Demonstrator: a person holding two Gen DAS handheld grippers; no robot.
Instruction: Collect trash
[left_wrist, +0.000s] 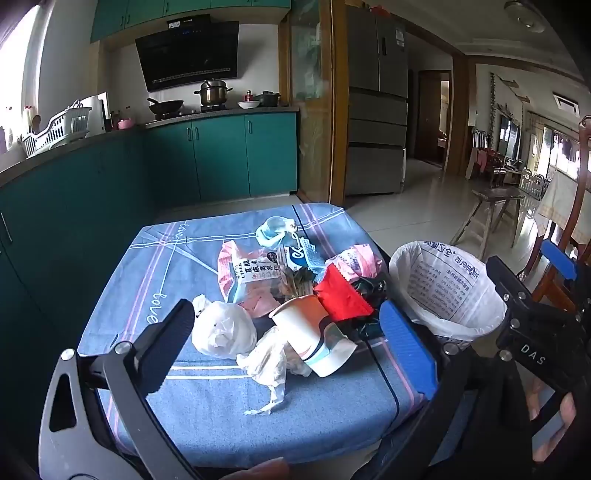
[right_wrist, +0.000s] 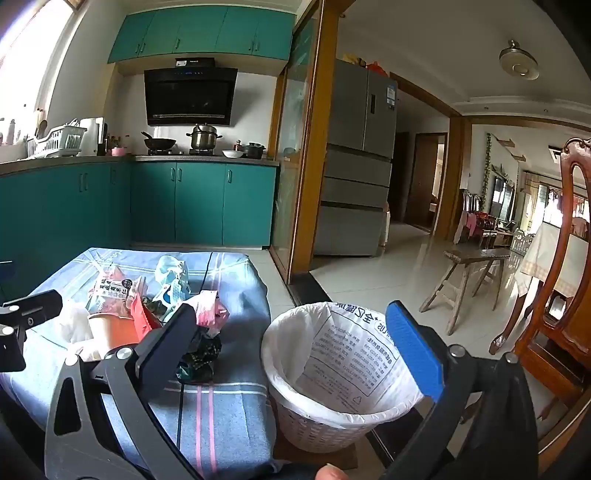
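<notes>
A heap of trash lies on a small table with a blue striped cloth (left_wrist: 199, 424): a tipped paper cup (left_wrist: 314, 332), crumpled white tissues (left_wrist: 221, 328), a red packet (left_wrist: 341, 295), pink snack wrappers (left_wrist: 247, 275), a light blue face mask (left_wrist: 273, 229) and a dark wrapper (right_wrist: 199, 356). A white bin lined with a printed plastic bag (left_wrist: 443, 291) stands to the table's right, also in the right wrist view (right_wrist: 332, 369). My left gripper (left_wrist: 291, 339) is open above the cup and tissues, holding nothing. My right gripper (right_wrist: 295, 350) is open, between the trash and the bin, empty.
Teal kitchen cabinets (left_wrist: 221, 155) with a stove and pots stand behind the table. A grey fridge (right_wrist: 354, 162) is at the back right. A wooden bench (right_wrist: 476, 258) and a carved wooden chair (right_wrist: 565, 258) stand on the tiled floor at the right.
</notes>
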